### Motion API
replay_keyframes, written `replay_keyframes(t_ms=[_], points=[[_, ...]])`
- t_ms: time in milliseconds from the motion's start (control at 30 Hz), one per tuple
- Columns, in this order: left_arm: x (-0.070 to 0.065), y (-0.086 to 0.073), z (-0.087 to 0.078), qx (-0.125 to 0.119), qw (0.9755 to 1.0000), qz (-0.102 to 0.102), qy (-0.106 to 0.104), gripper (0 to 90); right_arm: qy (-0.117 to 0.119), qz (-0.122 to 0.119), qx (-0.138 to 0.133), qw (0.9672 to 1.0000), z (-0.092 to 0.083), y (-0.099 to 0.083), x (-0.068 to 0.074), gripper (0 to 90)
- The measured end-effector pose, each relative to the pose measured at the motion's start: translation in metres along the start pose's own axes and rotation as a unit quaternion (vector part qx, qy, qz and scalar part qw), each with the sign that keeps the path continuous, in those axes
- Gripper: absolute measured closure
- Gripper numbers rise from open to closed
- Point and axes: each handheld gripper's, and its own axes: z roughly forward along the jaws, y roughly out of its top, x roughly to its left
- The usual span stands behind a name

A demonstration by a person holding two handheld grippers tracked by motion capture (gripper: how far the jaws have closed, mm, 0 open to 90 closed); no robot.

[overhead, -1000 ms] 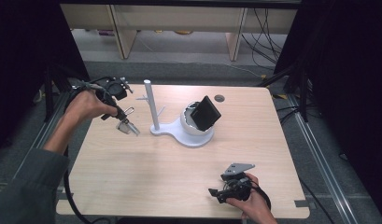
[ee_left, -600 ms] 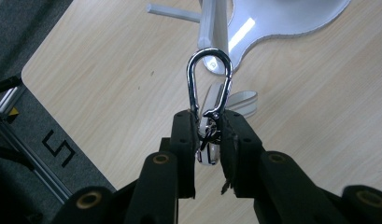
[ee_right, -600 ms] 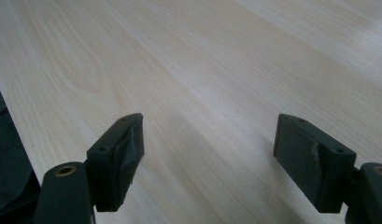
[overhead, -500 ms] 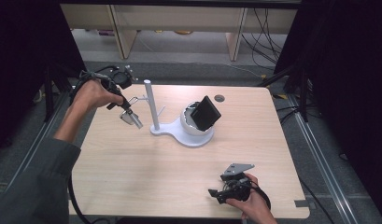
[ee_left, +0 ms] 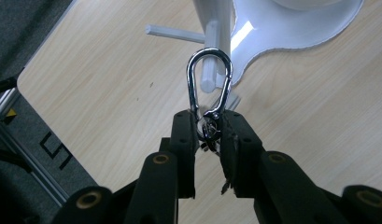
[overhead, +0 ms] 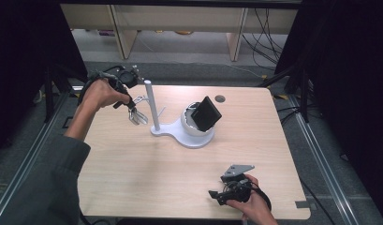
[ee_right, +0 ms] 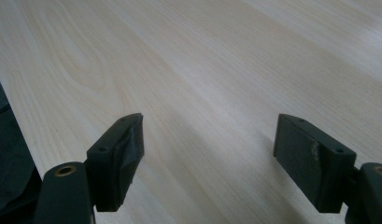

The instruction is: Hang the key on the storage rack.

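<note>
Room: dark curtains, shelving behind.
Surface: pale wooden table (overhead: 133,173).
Left gripper (ee_left: 208,140): clamped on carabiner (ee_left: 209,81), beside white stand (overhead: 180,133).
Right gripper (ee_right: 207,158): jaws apart, nothing between.

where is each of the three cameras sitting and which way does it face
High view: above the person's side, looking forward and down on the table; both forearms and each hand-held gripper show.
Left gripper view: rides the left hand-held gripper, facing down past its jaws, shut on a carabiner.
Right gripper view: rides the right hand-held gripper, jaws open over bare tabletop.
Shared: the white stand shows from above and from the left gripper.
</note>
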Motion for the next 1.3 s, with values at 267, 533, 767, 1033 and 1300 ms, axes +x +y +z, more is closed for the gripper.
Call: replay_keyframes(t_ms=[267,533,767,1033,1300], points=[[-0.005,0.005,0.009,0.006,0.9999,0.012,0.009,75.0,0.000,0.002,-0.007,1.0000,0.001,0.000,0.000,25.5],[-0.007,0.008,0.016,-0.002,1.0000,0.005,0.005,74.9,0.000,-0.004,-0.002,1.0000,0.000,0.000,0.000,25.5],[-0.004,0.001,0.020,-0.003,1.0000,-0.002,-0.001,65.1,0.001,0.000,-0.006,1.0000,0.002,0.000,0.001,25.5],[-0.004,-0.010,0.017,-0.012,0.9999,-0.008,-0.008,59.8,-0.001,0.001,-0.008,1.0000,0.001,0.000,0.000,25.5],[-0.014,-0.029,0.015,-0.033,0.9989,-0.028,-0.015,43.4,-0.003,-0.001,-0.005,1.0000,0.000,0.001,-0.001,25.1]])
